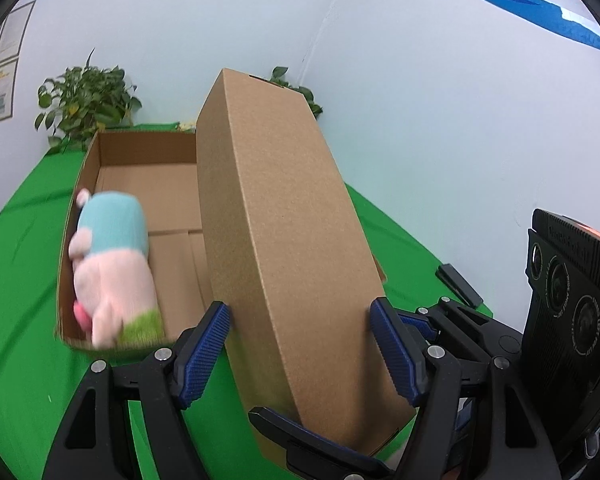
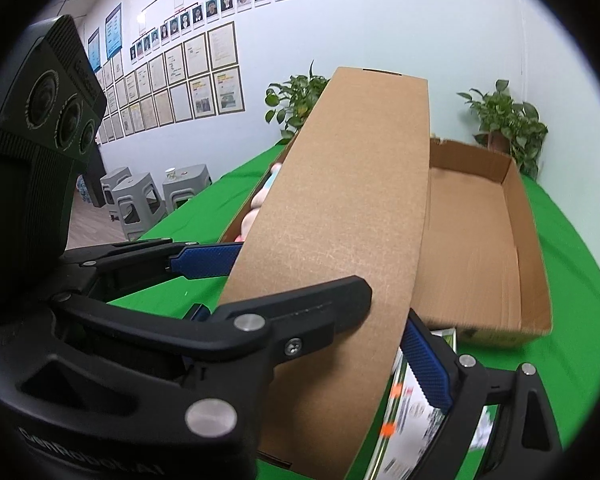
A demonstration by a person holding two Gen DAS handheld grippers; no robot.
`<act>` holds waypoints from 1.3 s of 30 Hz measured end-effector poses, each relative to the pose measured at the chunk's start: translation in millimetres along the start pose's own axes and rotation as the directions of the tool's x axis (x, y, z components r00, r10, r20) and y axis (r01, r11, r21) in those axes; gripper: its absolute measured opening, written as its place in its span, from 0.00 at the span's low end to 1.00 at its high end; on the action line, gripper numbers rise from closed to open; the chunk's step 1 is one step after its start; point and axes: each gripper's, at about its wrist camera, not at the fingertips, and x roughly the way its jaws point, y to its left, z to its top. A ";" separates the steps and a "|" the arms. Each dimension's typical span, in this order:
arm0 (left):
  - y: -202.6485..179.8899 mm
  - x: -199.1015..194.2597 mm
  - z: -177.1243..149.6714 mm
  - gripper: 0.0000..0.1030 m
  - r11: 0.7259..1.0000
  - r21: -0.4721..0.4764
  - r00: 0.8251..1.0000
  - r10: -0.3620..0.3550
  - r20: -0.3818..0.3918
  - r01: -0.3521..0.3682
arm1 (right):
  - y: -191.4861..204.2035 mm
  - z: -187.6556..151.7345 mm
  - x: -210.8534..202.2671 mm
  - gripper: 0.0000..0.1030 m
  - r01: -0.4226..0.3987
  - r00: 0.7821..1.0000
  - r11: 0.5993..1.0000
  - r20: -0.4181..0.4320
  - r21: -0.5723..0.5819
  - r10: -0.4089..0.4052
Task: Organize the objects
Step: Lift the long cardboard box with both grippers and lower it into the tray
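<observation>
An open brown cardboard box [image 1: 112,156] lies on the green table [image 1: 16,280]. A pink plush pig in a blue top [image 1: 112,268] lies in its near left part. The box's lid [image 1: 284,232] is raised and tilted over the box. My left gripper [image 1: 300,344] holds the lid by its two long edges at the near end. My right gripper [image 2: 308,320] is shut on the lid [image 2: 340,216] too, with the top finger [image 2: 300,300] on the lid's outer face. The box's open inside [image 2: 472,240] shows to the right.
Potted plants [image 1: 84,100] stand behind the box near the white wall. A black flat object [image 1: 458,284] lies on the table at the right. A printed packet [image 2: 408,432] lies under the right gripper. Grey stools [image 2: 152,196] stand beyond the table's left edge.
</observation>
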 end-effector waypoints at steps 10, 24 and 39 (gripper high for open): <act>15.0 9.8 54.5 0.68 1.000 0.025 0.999 -0.005 0.047 0.004 | -10.1 40.5 19.4 0.90 0.019 0.999 0.999 0.030 -0.037 -0.018; 39.3 45.4 108.0 0.68 0.999 0.038 1.000 -0.002 0.030 0.001 | -31.2 81.5 57.0 0.90 0.037 0.999 0.998 0.025 -0.042 -0.036; 108.6 140.7 71.8 0.68 0.997 -0.056 0.986 0.049 -0.157 -0.058 | -54.2 57.1 143.2 0.90 -0.051 0.987 0.998 -0.154 0.031 0.055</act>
